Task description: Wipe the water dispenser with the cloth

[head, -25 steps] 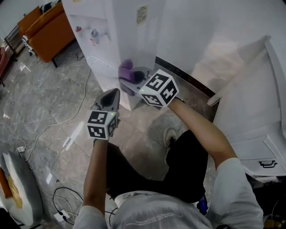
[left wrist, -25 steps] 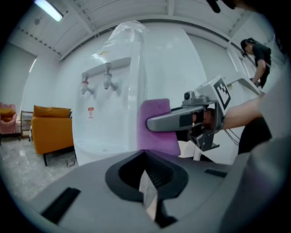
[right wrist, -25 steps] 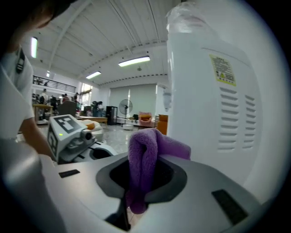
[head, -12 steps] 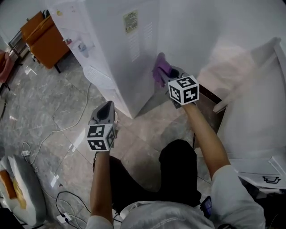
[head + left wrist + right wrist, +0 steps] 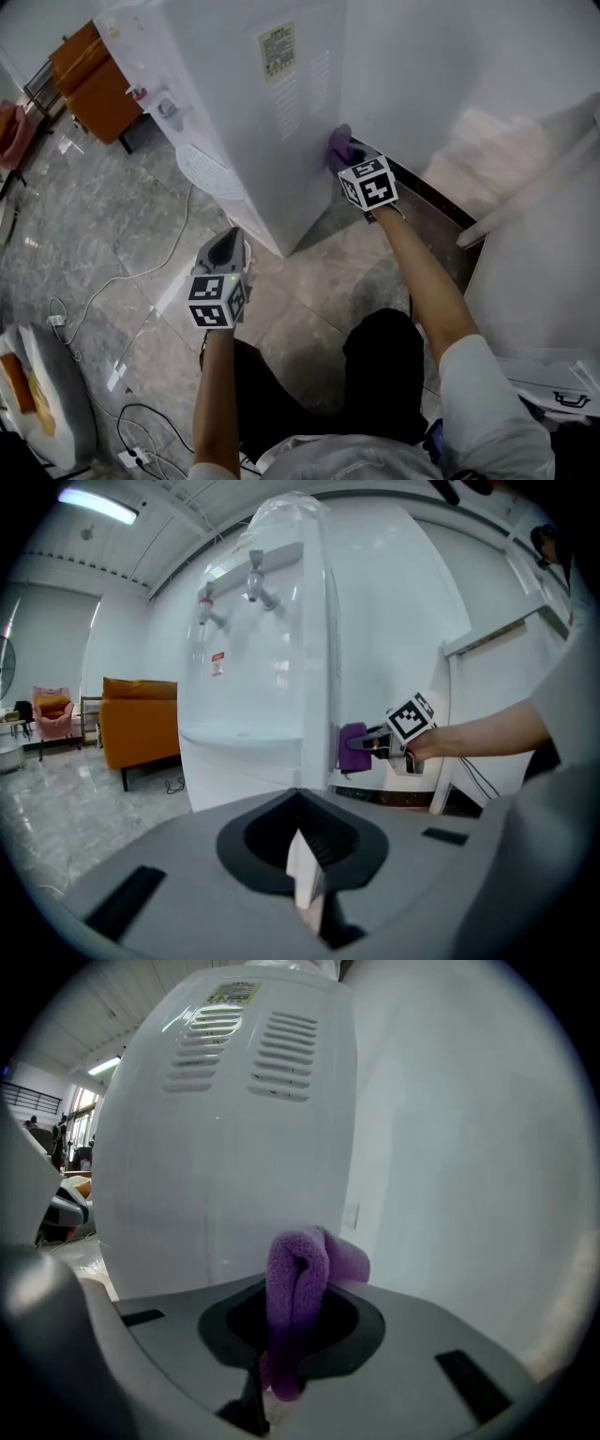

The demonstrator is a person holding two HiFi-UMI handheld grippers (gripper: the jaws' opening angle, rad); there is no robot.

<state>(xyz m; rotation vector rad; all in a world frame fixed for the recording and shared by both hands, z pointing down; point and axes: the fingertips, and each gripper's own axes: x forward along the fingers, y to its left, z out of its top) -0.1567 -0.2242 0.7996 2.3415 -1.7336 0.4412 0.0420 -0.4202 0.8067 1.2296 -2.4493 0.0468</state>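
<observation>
The white water dispenser [image 5: 253, 103] stands on the floor ahead, its vented side panel facing me. A folded purple cloth [image 5: 338, 143] is pinched in my right gripper [image 5: 345, 157], which presses it against the dispenser's rear corner next to the wall. In the right gripper view the cloth [image 5: 298, 1283] stands up between the jaws, close to the dispenser's panel [image 5: 225, 1147]. My left gripper [image 5: 227, 242] hangs low, in front of the dispenser's near corner, shut with nothing in it. From the left gripper view the cloth [image 5: 352, 748] lies flat against the dispenser's edge [image 5: 319, 667].
An orange sofa [image 5: 94, 75] stands at the far left. Cables [image 5: 122, 272] trail over the marble floor beside the dispenser's drip tray [image 5: 211, 173]. White furniture [image 5: 539, 262] closes in on the right, and a dark baseboard strip [image 5: 431, 202] runs along the wall.
My right gripper has carried the cloth up and away along the dispenser's side to its rear corner. The left gripper has barely moved.
</observation>
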